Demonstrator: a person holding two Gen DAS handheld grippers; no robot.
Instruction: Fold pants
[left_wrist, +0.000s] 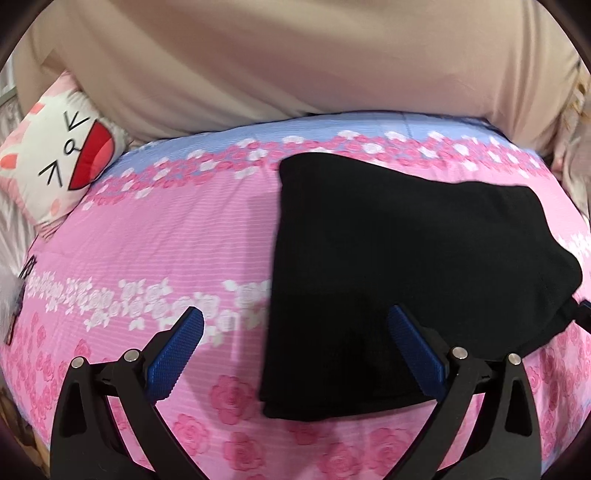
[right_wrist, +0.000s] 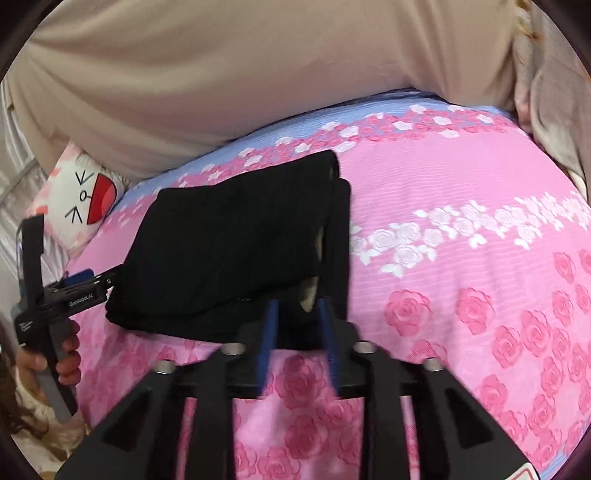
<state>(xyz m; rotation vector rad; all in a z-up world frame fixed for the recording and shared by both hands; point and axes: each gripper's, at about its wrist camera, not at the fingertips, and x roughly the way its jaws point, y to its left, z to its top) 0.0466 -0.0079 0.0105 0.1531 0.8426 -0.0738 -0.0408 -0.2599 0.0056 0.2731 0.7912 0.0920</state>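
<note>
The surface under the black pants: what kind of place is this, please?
Most likely a bedroom, with the pants lying folded on a bed. The pink bedcover printed with roses and the cartoon cat pillow at its far left edge suggest this.

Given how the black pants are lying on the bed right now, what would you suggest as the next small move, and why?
Probably ease the right gripper back, clear of the pants. They already lie as a compact folded bundle on the pink floral cover, and the left gripper hovers wide open, holding nothing. The right's fingers sit partly open at the near edge, seemingly not pinching cloth, so little seems left except perhaps squaring that uneven right edge.
</note>
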